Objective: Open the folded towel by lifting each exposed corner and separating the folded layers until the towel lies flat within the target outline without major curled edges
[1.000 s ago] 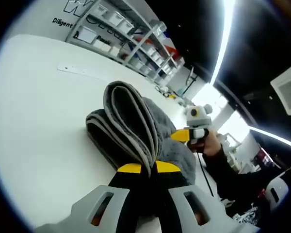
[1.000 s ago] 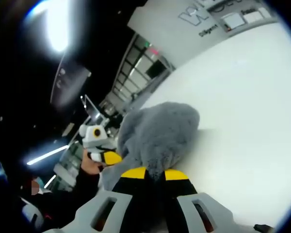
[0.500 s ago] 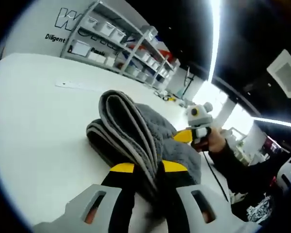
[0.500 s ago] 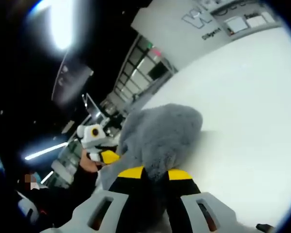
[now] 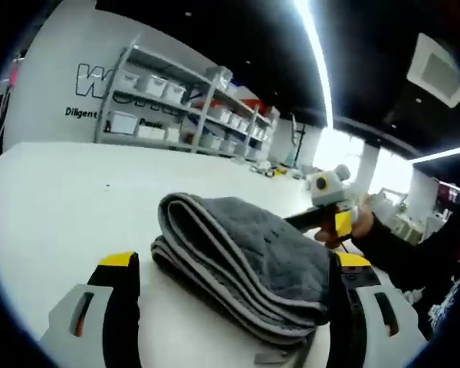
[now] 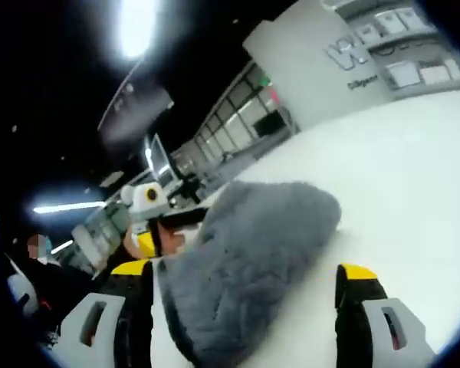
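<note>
Both grippers stood with their jaws wide apart and held nothing. In the left gripper view the left gripper (image 5: pixel 230 307) straddled the towel (image 5: pixel 241 249), which lay on the white table (image 5: pixel 54 199) as a thick folded stack, its grey layered edges running forward between the two jaws without clearly touching either. Beyond the towel, on its far right, the right gripper (image 5: pixel 330 217) showed in a person's hand (image 5: pixel 360 228). In the right gripper view the right gripper (image 6: pixel 241 307) framed the same towel (image 6: pixel 245 261) from its fluffy rounded side, the bulk of it lying between the jaws and nearer the left one, with the left gripper (image 6: pixel 155 230) beyond it on the left. No outline could be made out on the table in either view. The towel was folded in several layers, so the opening looked barely begun. The likely trouble from here was a grab on the whole stack: with jaws spread this wide around a rounded fold, closing could pinch all the layers together and lift or drag the bundle rather than peel one corner, leaving it bunched or curled.
</note>
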A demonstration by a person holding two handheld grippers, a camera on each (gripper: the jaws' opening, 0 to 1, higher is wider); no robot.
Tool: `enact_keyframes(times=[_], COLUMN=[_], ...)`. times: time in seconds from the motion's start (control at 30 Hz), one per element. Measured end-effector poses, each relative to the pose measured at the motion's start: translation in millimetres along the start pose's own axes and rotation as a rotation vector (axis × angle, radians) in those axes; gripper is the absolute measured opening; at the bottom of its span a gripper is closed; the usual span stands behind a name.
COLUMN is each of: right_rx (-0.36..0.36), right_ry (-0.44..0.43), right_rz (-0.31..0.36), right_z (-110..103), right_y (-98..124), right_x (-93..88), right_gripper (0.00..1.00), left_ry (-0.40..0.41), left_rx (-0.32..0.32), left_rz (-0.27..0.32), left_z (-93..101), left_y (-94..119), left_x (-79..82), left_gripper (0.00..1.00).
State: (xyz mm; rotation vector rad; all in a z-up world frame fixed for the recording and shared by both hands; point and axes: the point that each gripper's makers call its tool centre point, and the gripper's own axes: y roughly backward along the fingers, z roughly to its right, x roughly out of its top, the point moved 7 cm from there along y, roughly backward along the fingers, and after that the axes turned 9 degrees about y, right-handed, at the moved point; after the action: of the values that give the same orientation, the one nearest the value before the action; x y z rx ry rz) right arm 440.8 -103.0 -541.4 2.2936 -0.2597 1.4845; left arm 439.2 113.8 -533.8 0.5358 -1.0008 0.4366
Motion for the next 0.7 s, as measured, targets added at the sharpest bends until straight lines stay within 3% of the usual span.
enact_keyframes(times=[0.1, 0.57, 0.7], right_rx=[-0.011, -0.065, -0.083], right_ry=[0.014, 0.117, 0.144], right_rz=[0.024, 0.010, 0.013], right_z=[-2, 4, 6], right_y=[3, 8, 8], right_x=[5.1, 10.8, 12.8], right_gripper=[1.00, 1.00, 1.00], left_ry=[-0.006, -0.043, -0.100], left_rx=[0.018, 0.102, 0.113], left_rz=[0.024, 0.056, 0.062], left_z=[-1.7, -6.4, -4.0], left_y=[1, 7, 7], left_x=[3.5, 9.2, 10.5], left_gripper=[1.00, 1.00, 1.00])
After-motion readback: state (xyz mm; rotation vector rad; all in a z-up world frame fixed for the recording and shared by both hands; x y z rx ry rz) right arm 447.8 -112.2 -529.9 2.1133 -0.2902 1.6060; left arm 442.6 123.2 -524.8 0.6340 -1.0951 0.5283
